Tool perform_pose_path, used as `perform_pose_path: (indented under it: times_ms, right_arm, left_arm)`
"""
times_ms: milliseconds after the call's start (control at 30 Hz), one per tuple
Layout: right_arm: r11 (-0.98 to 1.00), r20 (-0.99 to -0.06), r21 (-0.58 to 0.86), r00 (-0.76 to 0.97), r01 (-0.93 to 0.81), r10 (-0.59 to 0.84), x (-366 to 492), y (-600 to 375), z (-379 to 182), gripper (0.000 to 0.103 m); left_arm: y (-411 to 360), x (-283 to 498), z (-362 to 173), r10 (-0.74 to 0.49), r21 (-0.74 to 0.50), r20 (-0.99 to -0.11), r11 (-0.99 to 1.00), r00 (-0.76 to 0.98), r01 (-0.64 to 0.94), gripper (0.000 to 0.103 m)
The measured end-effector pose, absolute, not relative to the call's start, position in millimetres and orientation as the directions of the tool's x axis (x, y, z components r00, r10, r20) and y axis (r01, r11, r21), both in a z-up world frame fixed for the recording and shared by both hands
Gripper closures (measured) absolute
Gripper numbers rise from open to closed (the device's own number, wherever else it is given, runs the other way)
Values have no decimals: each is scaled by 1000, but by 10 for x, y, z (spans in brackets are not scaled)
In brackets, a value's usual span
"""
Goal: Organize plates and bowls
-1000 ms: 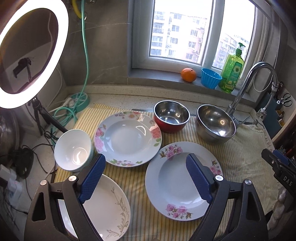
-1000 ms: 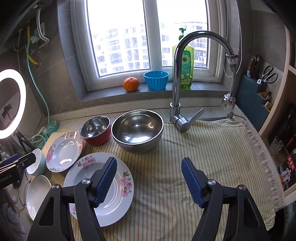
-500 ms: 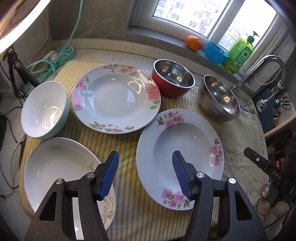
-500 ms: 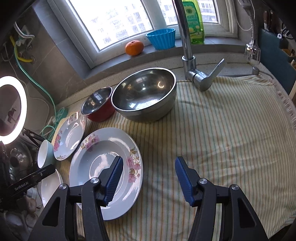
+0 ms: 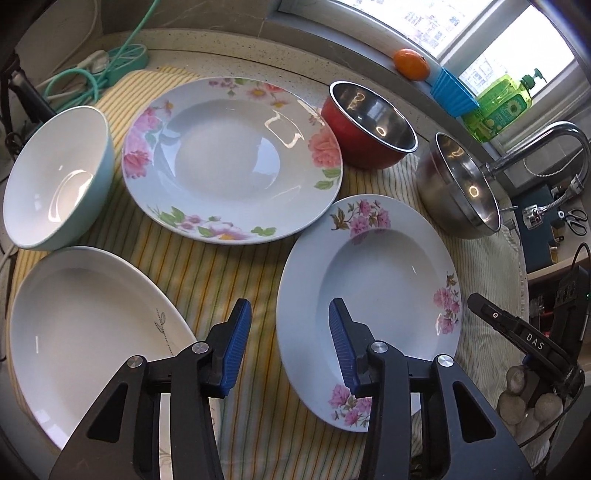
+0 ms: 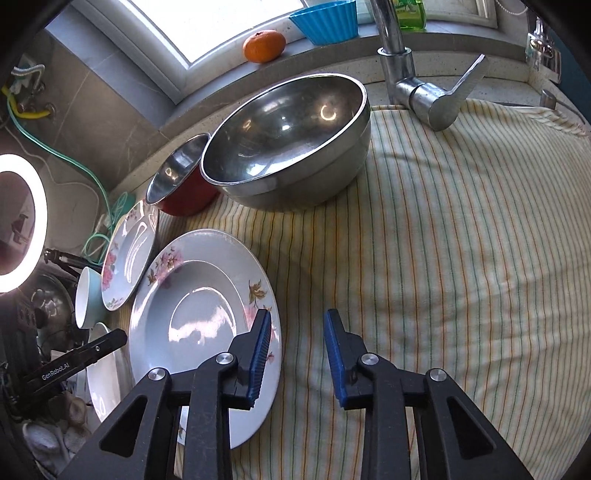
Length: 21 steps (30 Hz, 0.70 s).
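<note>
The pink-blossom plate (image 5: 384,280) lies flat on the striped cloth (image 6: 443,240), nearest both grippers. In the left wrist view its left rim sits between the blue pads of the left gripper (image 5: 290,332), whose jaws stand apart with the right pad over the plate's well and the left pad over bare cloth; whether either pad touches the plate cannot be told. In the right wrist view the same plate (image 6: 192,306) has its right rim between the pads of the right gripper (image 6: 295,345), whose jaws are also parted and hold nothing, the left pad over the rim and the right pad over cloth.

Just behind it lies the larger rose-pattern plate (image 5: 229,162), its edge near the first plate's rim. At the near left lies a plain white plate (image 5: 85,317) with a thin leaf sprig, and behind that a white bowl (image 5: 55,177) with a pale blue outside, tilted toward the camera. Behind the rose-pattern plate stands a red bowl (image 5: 369,125) with a steel inside, and beside it, close or touching, a large steel bowl (image 6: 288,140).

Farther out stand the tap (image 6: 413,85), and on the windowsill an orange (image 6: 264,46), a blue cup (image 6: 327,20) and a green soap bottle (image 5: 498,107). A ring light (image 6: 22,221) glows at the far left
</note>
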State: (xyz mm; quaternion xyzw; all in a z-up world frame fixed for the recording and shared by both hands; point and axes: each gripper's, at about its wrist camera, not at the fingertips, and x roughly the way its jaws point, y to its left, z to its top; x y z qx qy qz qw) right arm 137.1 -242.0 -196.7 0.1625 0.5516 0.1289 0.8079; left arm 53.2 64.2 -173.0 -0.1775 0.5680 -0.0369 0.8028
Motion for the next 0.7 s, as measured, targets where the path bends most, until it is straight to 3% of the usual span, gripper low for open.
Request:
perform_pose_path:
  times_ms: [300, 433, 700]
  right_arm:
    - [892, -844, 451, 312, -30, 437, 1414, -2358, -2081, 80]
    - [881, -837, 472, 298, -27, 458, 1433, -2336, -2121, 81]
    - [872, -831, 486, 278, -56, 481, 1460, -2254, -2123, 88]
  left_arm:
    - [623, 625, -1811, -269, -329, -905, 933, 330, -143, 62]
    - [620, 654, -1868, -283, -339, -907, 930, 312, -142, 73]
    - [581, 686, -1910, -294, -342, -909, 932, 295, -123, 80]
